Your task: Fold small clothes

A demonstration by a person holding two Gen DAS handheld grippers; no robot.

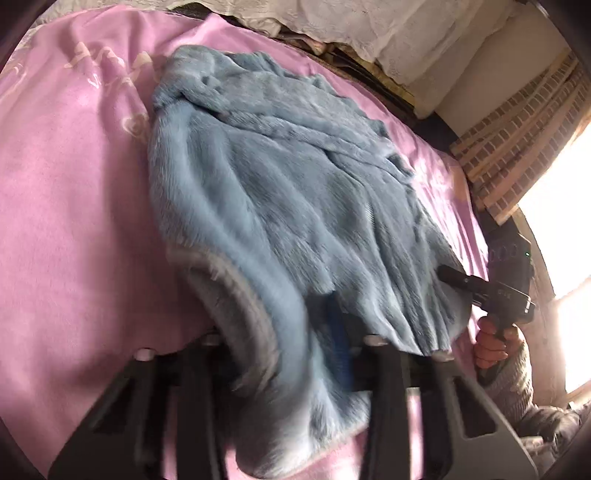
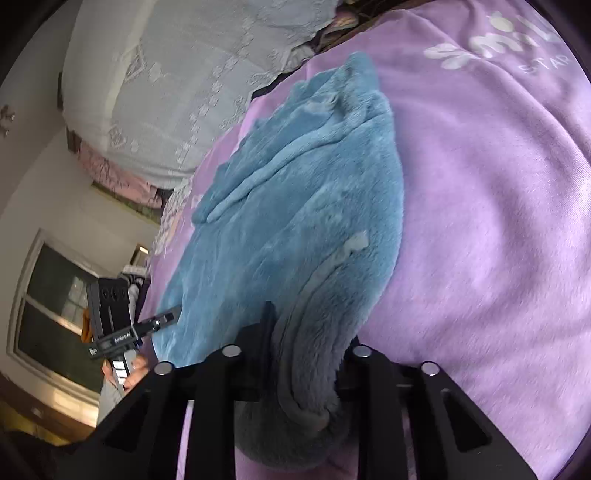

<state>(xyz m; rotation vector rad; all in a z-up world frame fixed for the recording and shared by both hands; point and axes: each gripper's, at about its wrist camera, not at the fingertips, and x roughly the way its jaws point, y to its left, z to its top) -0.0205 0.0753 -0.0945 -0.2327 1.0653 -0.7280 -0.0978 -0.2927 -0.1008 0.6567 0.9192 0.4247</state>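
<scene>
A fluffy light-blue garment [image 1: 277, 177] [image 2: 295, 206] lies spread on a pink blanket [image 1: 74, 221] [image 2: 480, 221]. In the left wrist view my left gripper [image 1: 295, 354] is shut on the garment's near hem, and bunched fleece fills the gap between its fingers. My right gripper [image 2: 306, 354] is shut on the other near corner, with a thick grey-blue fold pinched between its fingers. Each view also shows the other gripper at the garment's side edge: the right gripper [image 1: 454, 277] held by a hand [image 1: 491, 347], and the left gripper [image 2: 162, 319].
A white lace cloth [image 1: 369, 29] [image 2: 166, 74] is piled behind the blanket's far edge. A brick-pattern wall [image 1: 517, 129] and a bright window [image 1: 569, 221] lie to the right. A dark window [image 2: 55, 302] shows in the right wrist view.
</scene>
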